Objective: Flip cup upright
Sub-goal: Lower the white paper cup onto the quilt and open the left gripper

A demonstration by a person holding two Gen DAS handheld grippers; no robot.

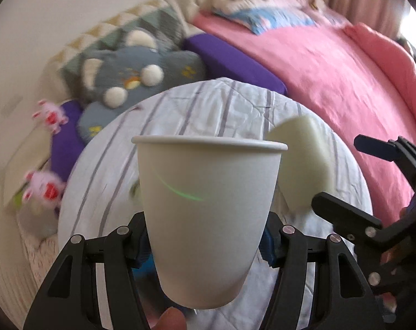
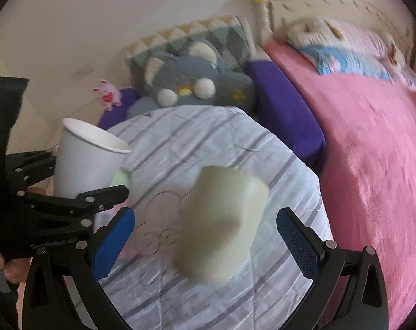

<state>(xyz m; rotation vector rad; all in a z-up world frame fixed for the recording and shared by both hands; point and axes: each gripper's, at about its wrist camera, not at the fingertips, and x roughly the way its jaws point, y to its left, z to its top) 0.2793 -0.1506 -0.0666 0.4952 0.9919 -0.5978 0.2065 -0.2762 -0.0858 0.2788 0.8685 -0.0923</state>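
Observation:
A white paper cup (image 1: 208, 220) stands upright, mouth up, between the fingers of my left gripper (image 1: 206, 247), which is shut on its lower body and holds it above the striped cloth. It also shows at the left of the right wrist view (image 2: 84, 159). A pale green cup (image 2: 221, 220), blurred, lies mouth down on the cloth, between and just ahead of the blue pads (image 2: 114, 244) of my right gripper (image 2: 205, 247), which is open and apart from it. The green cup (image 1: 304, 162) shows behind the white cup.
A round table with a striped white cloth (image 2: 208, 137) sits by a bed with a pink blanket (image 2: 372, 165). A grey plush toy (image 2: 194, 82), purple cushions (image 2: 287, 110) and a small pink toy (image 2: 109, 96) lie behind the table.

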